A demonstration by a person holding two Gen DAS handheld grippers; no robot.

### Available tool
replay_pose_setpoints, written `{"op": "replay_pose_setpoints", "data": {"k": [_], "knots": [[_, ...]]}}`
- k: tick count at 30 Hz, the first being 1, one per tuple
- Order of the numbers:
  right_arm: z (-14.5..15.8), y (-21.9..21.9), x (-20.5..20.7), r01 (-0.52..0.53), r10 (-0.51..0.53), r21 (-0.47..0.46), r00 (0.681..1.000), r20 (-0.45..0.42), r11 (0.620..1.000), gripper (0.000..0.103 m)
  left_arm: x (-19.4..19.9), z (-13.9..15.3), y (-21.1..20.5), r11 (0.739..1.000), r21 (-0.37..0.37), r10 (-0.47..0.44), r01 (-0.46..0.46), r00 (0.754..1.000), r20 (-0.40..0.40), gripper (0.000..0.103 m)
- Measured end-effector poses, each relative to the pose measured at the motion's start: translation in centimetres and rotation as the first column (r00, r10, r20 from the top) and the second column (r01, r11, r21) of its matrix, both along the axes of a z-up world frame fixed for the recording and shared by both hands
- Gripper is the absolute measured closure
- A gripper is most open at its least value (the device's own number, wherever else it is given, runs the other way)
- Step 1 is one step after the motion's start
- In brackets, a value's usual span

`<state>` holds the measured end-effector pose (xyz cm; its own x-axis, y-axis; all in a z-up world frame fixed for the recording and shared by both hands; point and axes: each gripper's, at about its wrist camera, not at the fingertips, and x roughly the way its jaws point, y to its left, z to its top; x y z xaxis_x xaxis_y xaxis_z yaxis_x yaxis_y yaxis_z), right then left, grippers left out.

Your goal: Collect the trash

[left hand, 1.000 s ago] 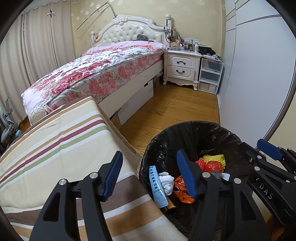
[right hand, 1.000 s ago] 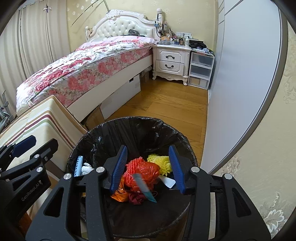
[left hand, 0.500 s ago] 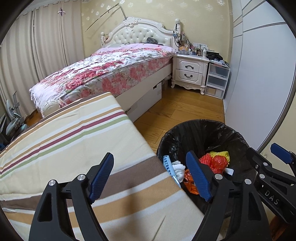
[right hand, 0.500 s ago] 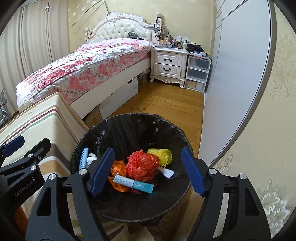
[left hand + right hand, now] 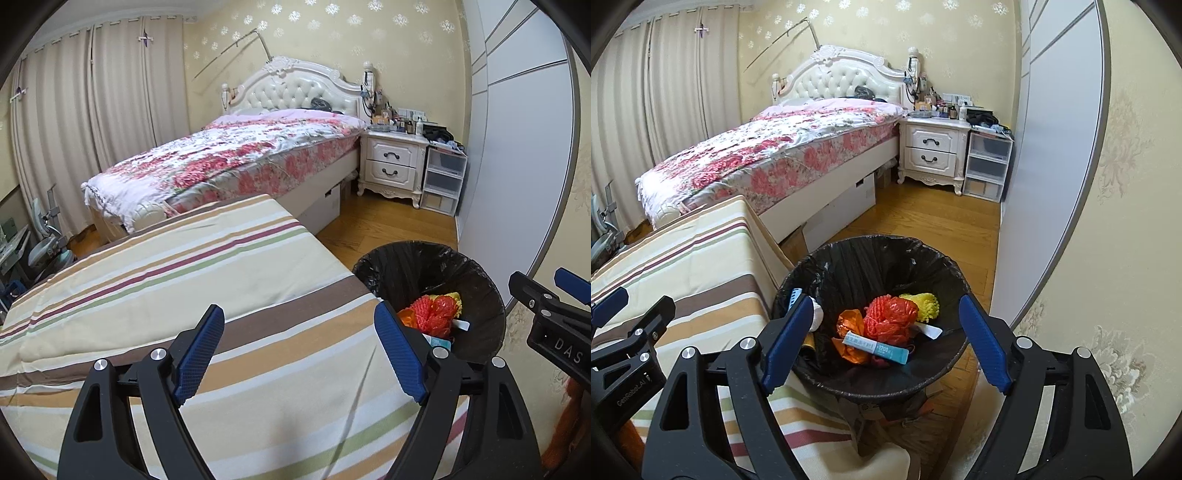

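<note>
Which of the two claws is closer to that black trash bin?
Right. The right gripper hangs over the trash bin; the left gripper sits over the striped cloth beside it.

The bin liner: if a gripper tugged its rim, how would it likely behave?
The liner looks thin and crinkled, so probably floppy and easy to tear. It is only folded over the bin rim, so a tug might slip it off. The trash inside looks light, adding little weight.

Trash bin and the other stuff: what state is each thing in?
Trash bin: bag-lined, holding trash.
Box: lying on the trash.
Left hand-held gripper: jaws opening, nothing between.
Right hand-held gripper: jaws opening, nothing between.
Nightstand: drawers shut, top cluttered.
Curtains: drawn.
</note>
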<state>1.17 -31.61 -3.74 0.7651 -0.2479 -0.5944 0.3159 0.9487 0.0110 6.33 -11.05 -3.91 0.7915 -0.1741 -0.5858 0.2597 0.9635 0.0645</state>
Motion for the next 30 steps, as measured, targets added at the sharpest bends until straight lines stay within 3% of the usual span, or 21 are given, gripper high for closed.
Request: {"op": "replay_pose_setpoints", "data": {"k": [11,17,30], "knots": [[1.7,2.6,-2.7,-0.051,0.053,-0.037,0.998,0.034,0.998,0.022,-2.8,1.6,2.3,0.999,-0.011,0.040,-0.039,0.997,0.068,0.022],[2.8,3.4,-4.0,-0.063,0.066,-0.055,0.996,0.067,0.997,0.018,-3.8,1.9,2.7,0.999,-0.018,0.039,-0.038,0.996,0.081,0.022],[3.4,3.7,-4.7,-0.063,0.069,-0.072,0.994,0.086,0.995,0.017,-4.3,2.4,3.2,0.999,-0.031,0.045,-0.042,0.995,0.094,0.022]]}}
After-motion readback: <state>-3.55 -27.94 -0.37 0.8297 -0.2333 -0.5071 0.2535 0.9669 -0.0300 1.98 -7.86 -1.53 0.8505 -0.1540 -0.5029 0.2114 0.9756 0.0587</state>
